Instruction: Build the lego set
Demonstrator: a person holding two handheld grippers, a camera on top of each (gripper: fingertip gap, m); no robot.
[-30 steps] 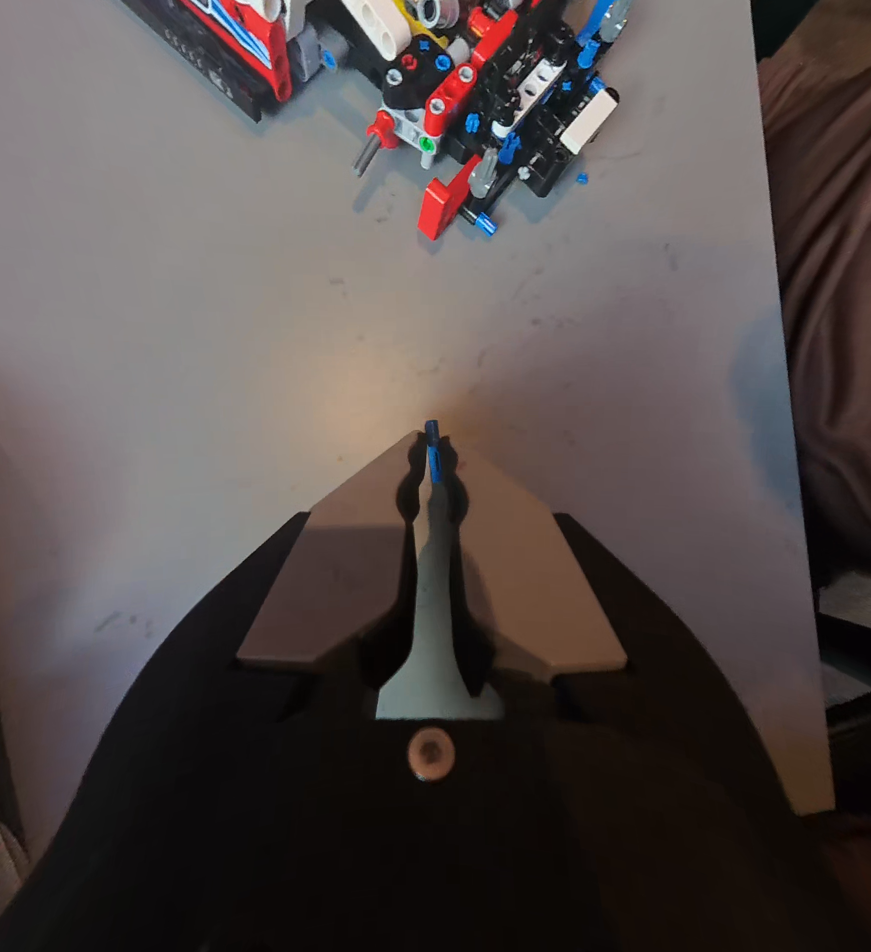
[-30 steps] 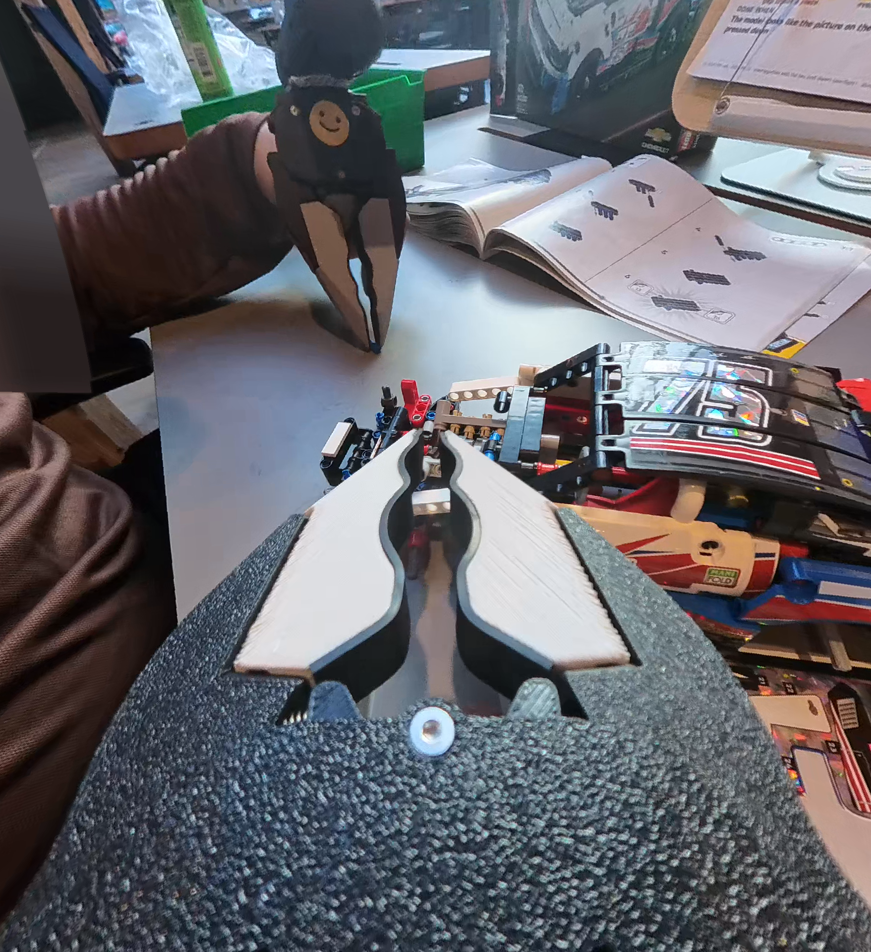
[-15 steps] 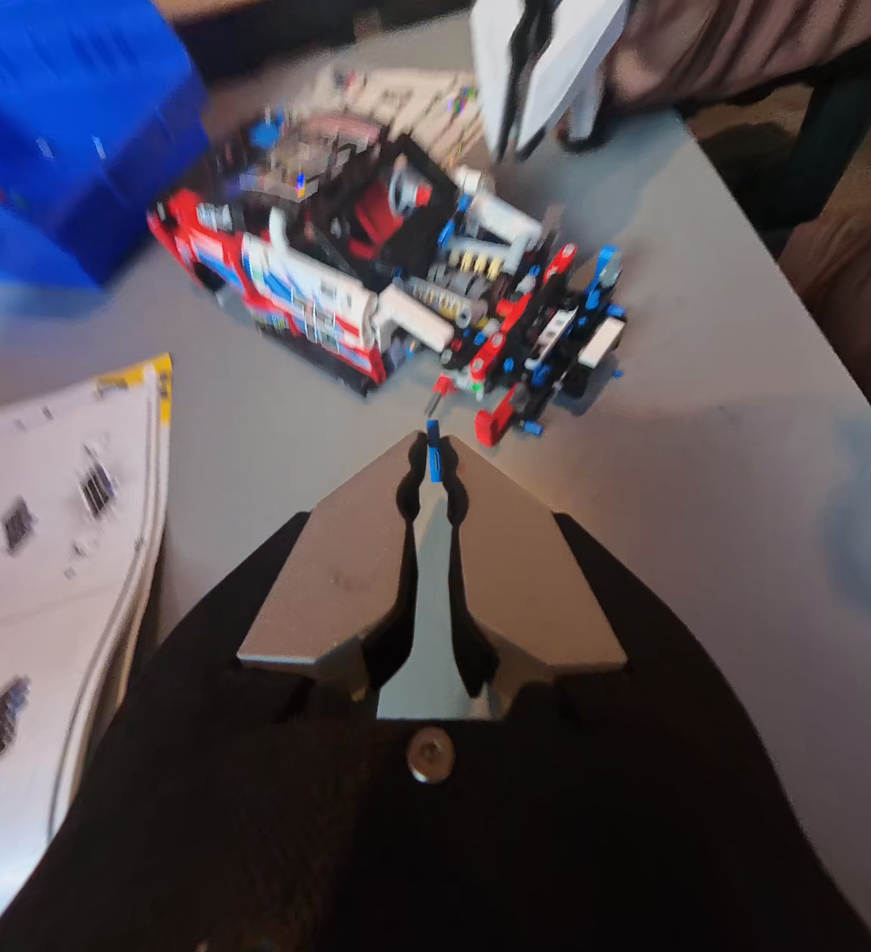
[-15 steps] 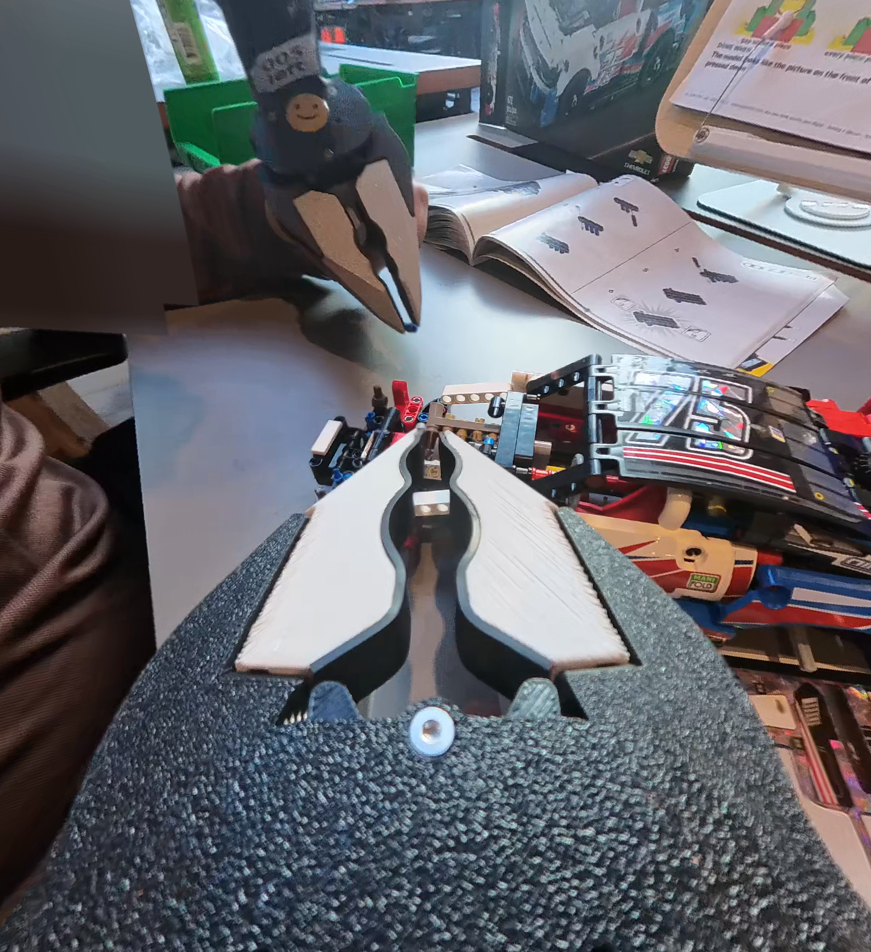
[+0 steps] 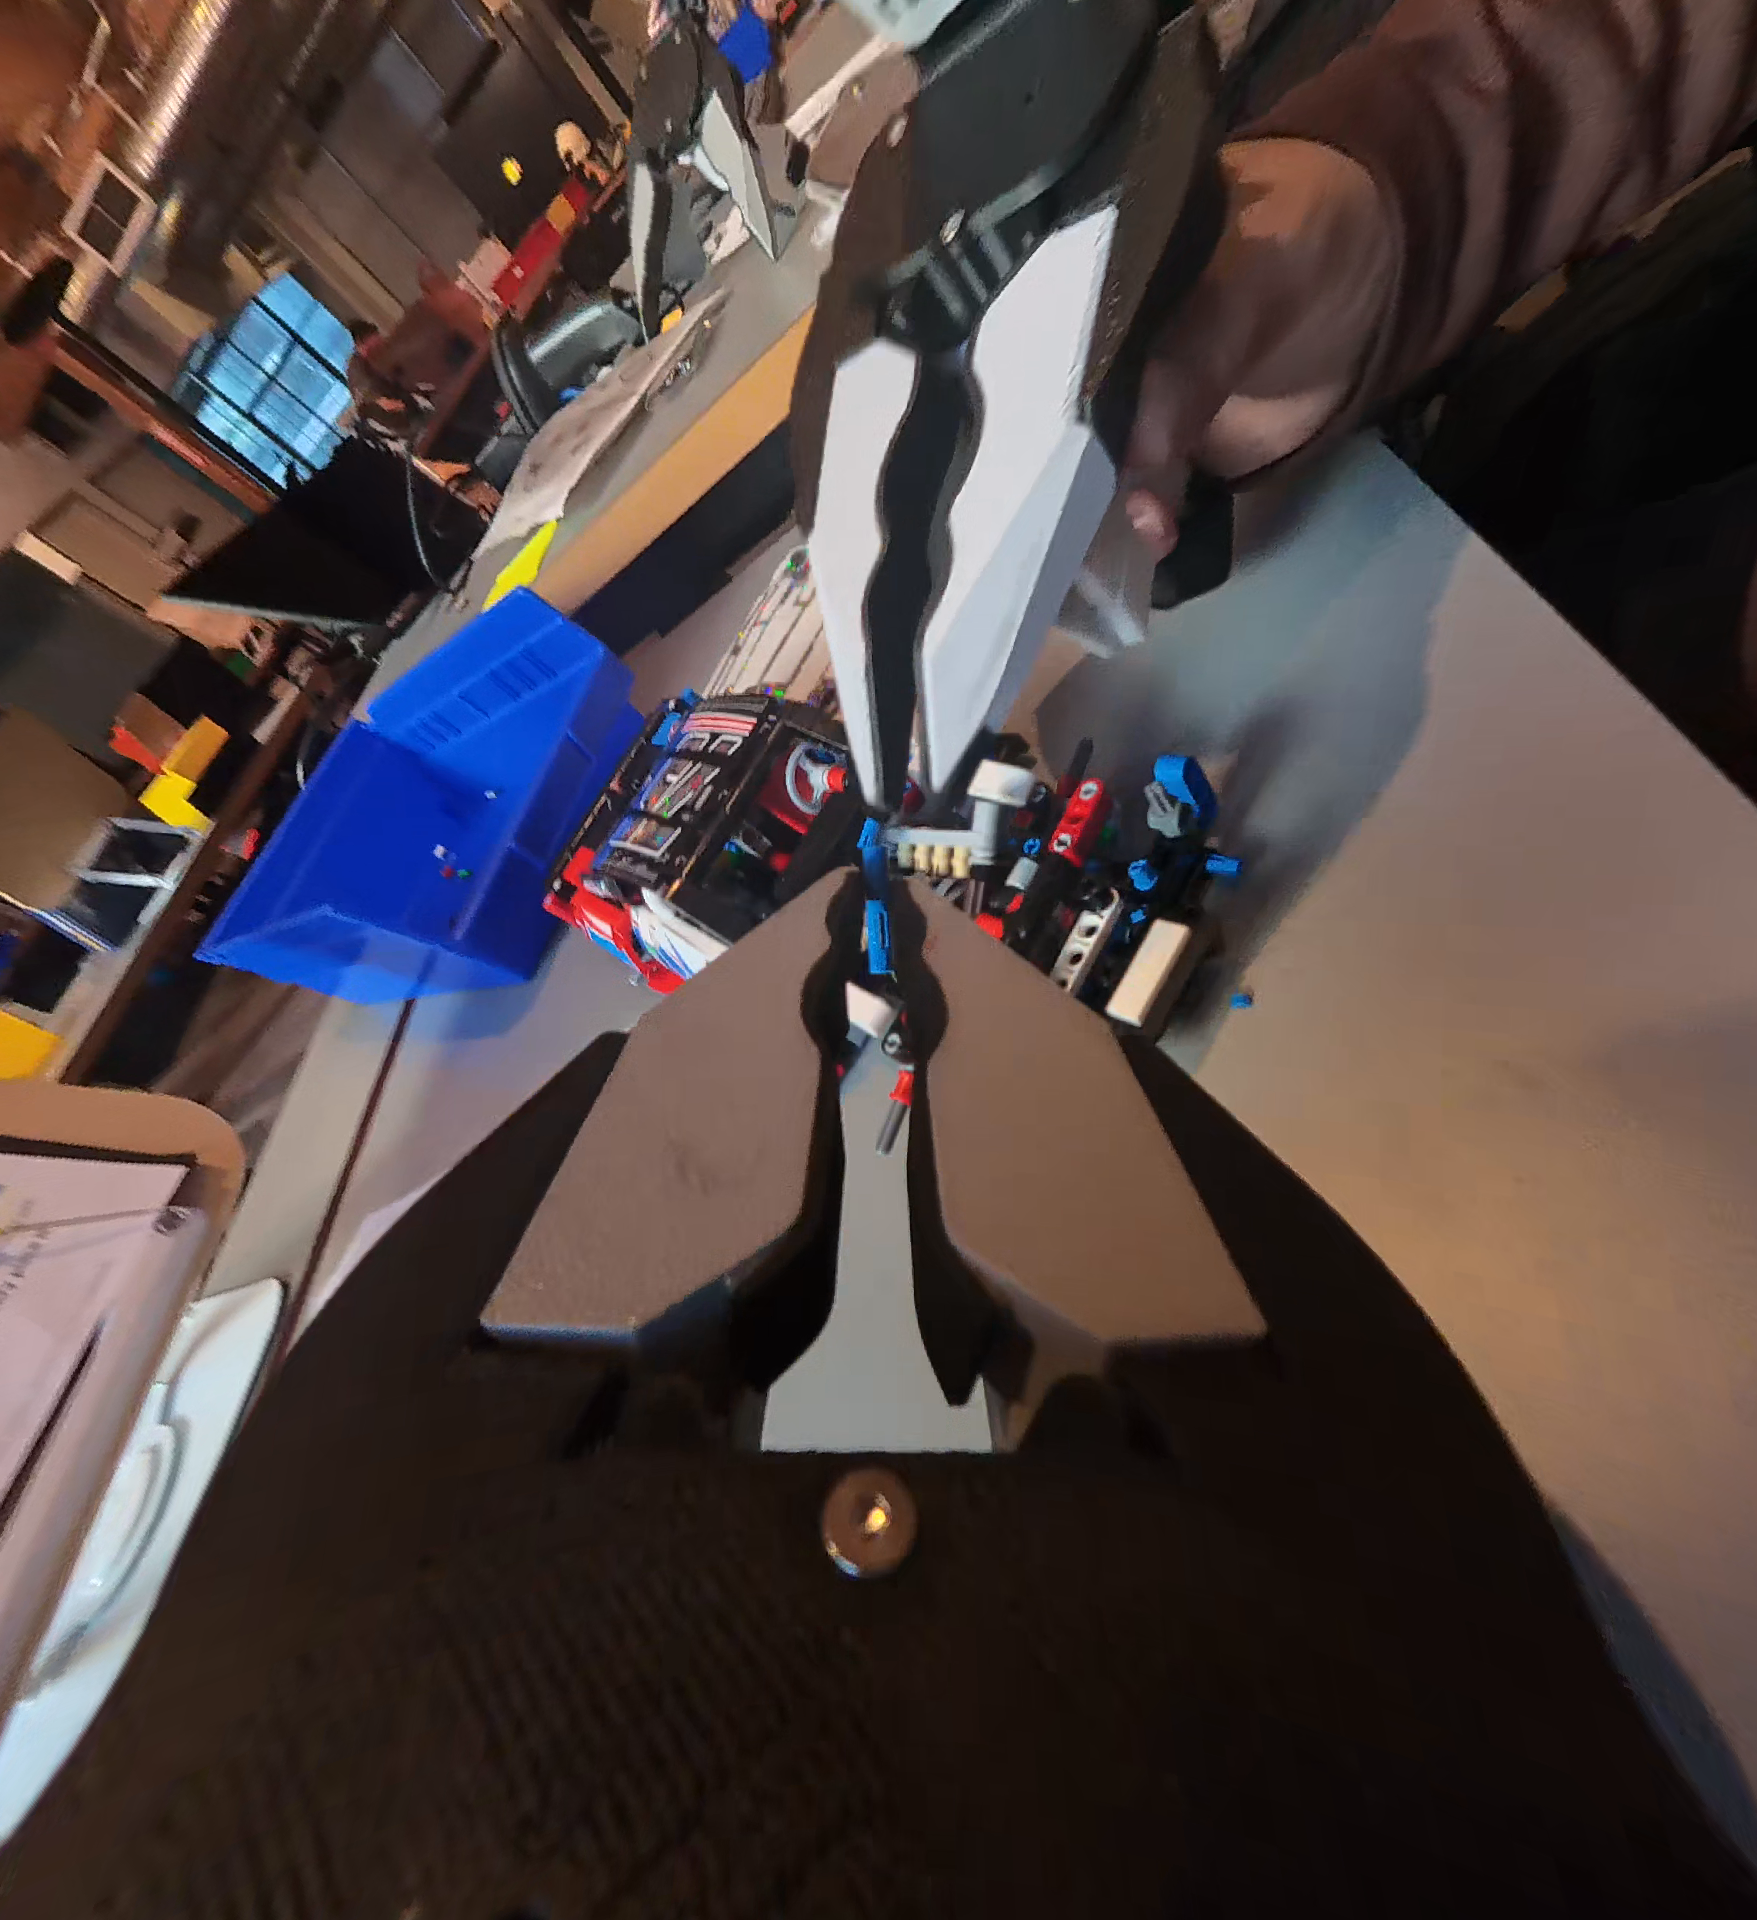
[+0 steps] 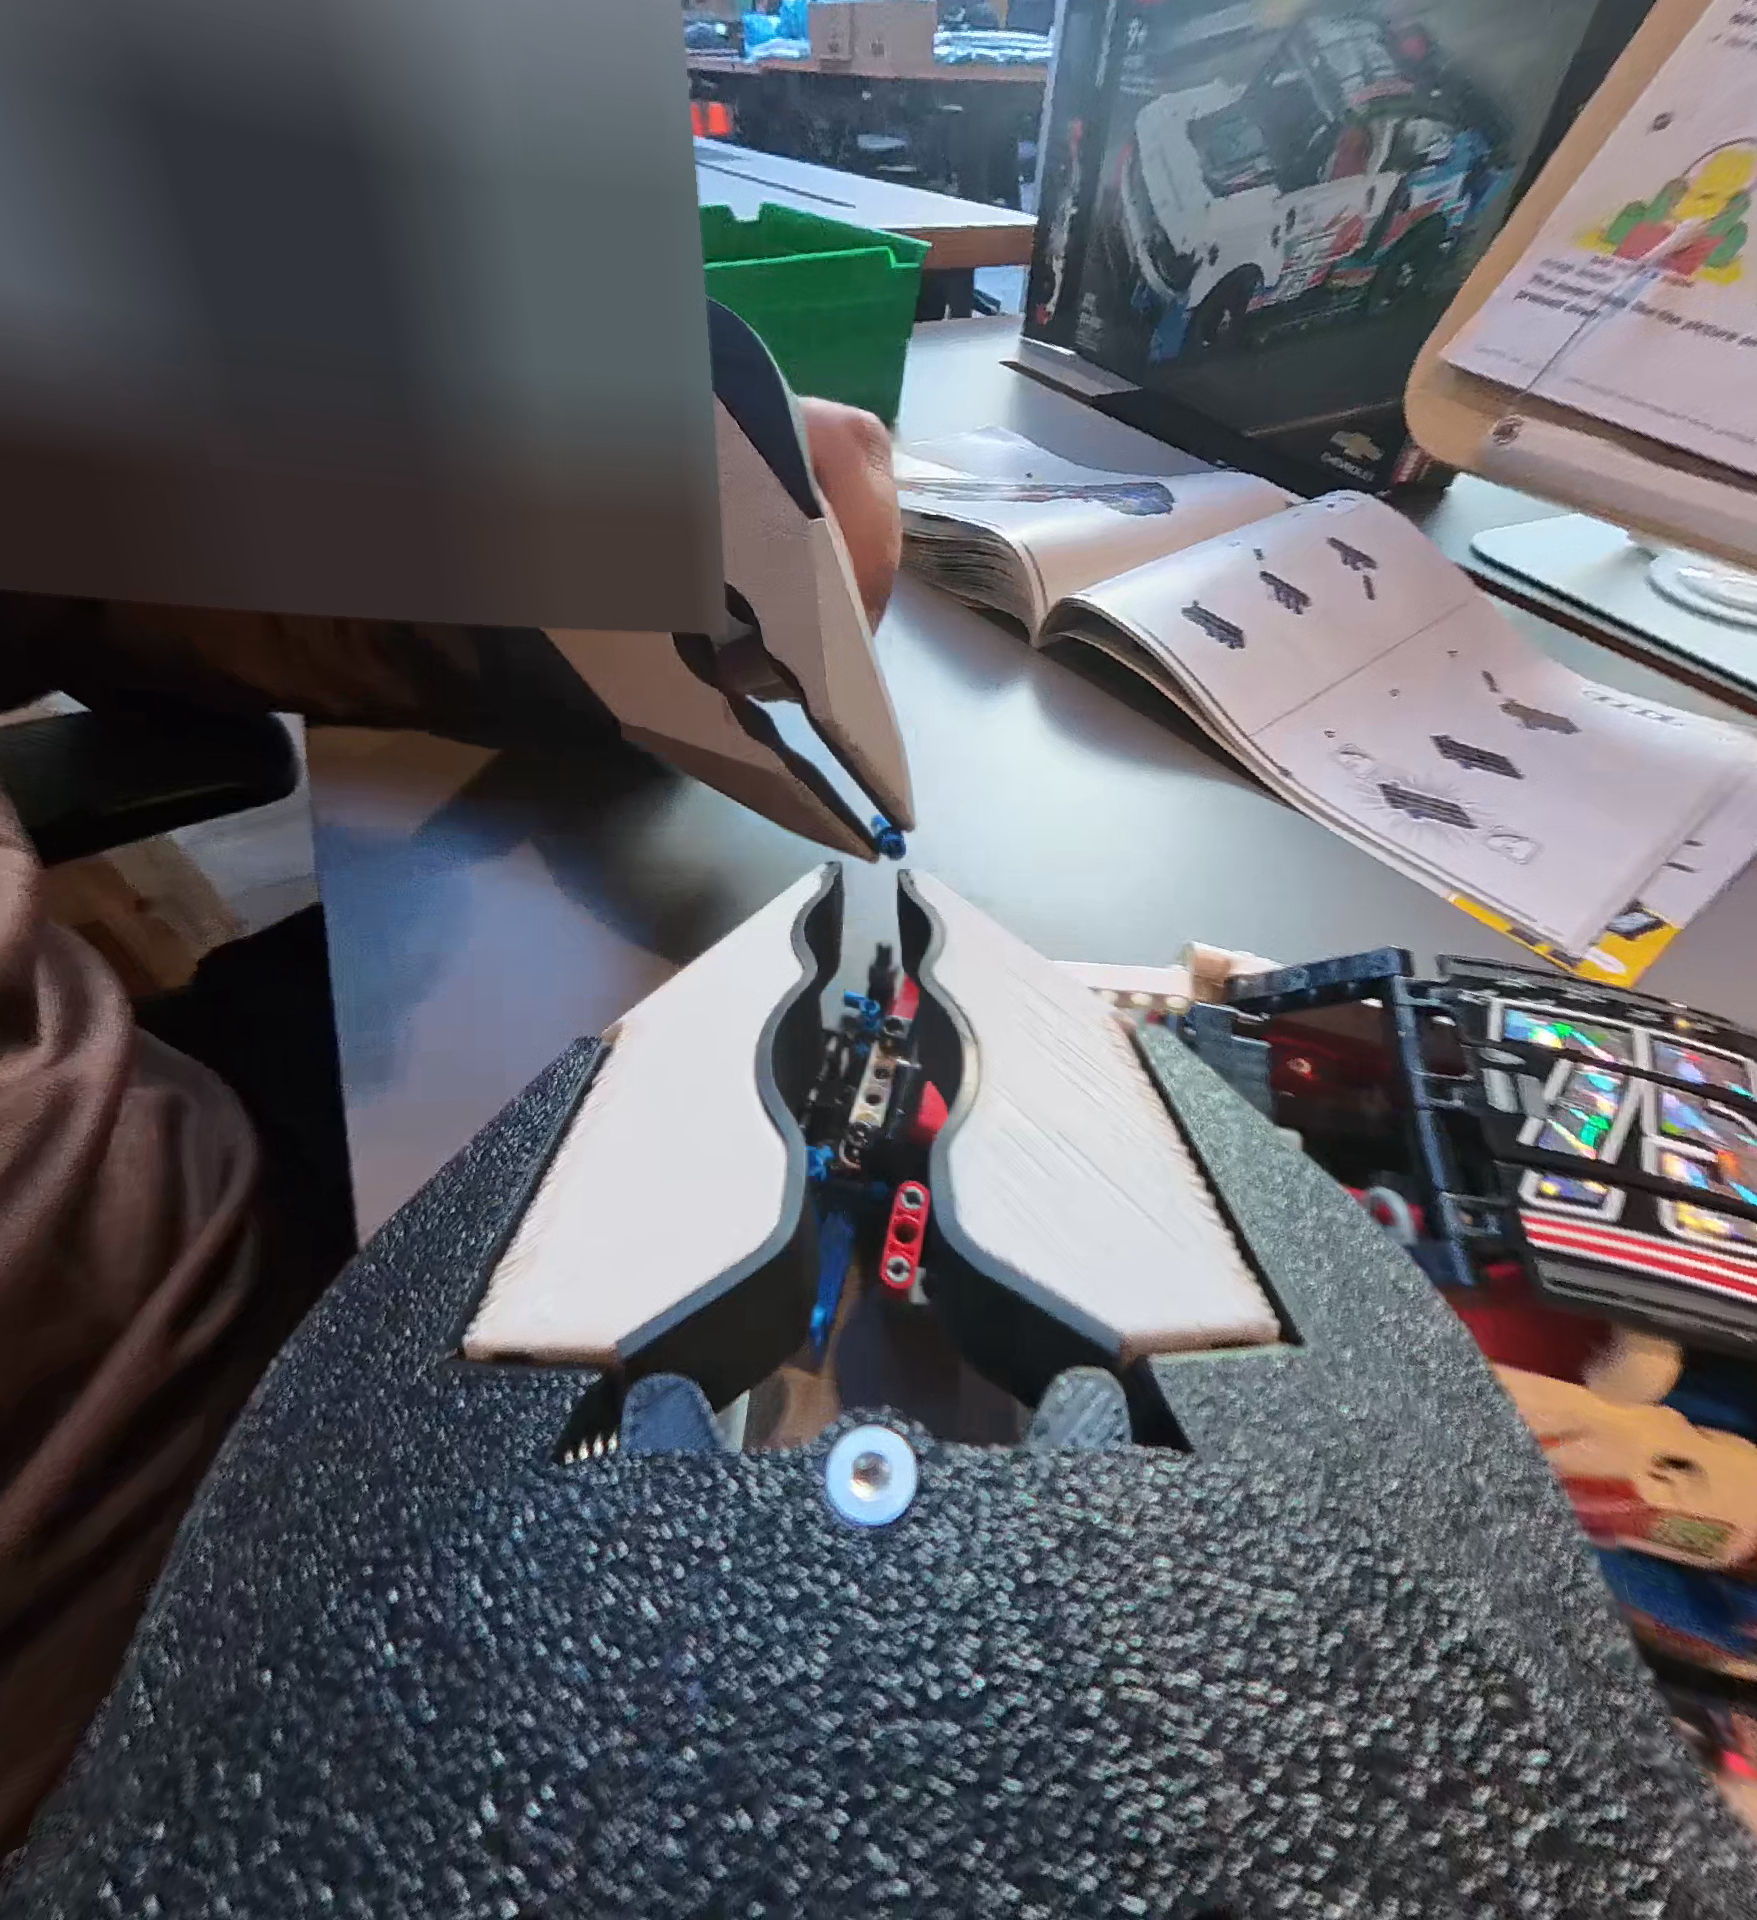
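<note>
Glossy plastic lego car point(image 6: 1632, 1164), matt grey table point(image 6: 1113, 831), paper booklet point(image 6: 1373, 686), grainy black tongs point(image 6: 869, 883).

Blue pin held up to the half-built car

The left gripper point(image 5: 872, 914) has its jaws pinched on a small blue pin point(image 5: 872, 914), close above the lego car point(image 5: 739, 831) on the grey worktop point(image 5: 1476, 1039). The right gripper point(image 5: 900, 795) (white-fingered, nearly closed) points down at the model, and a blue bin point(image 5: 438, 831) sits beside it.
</note>
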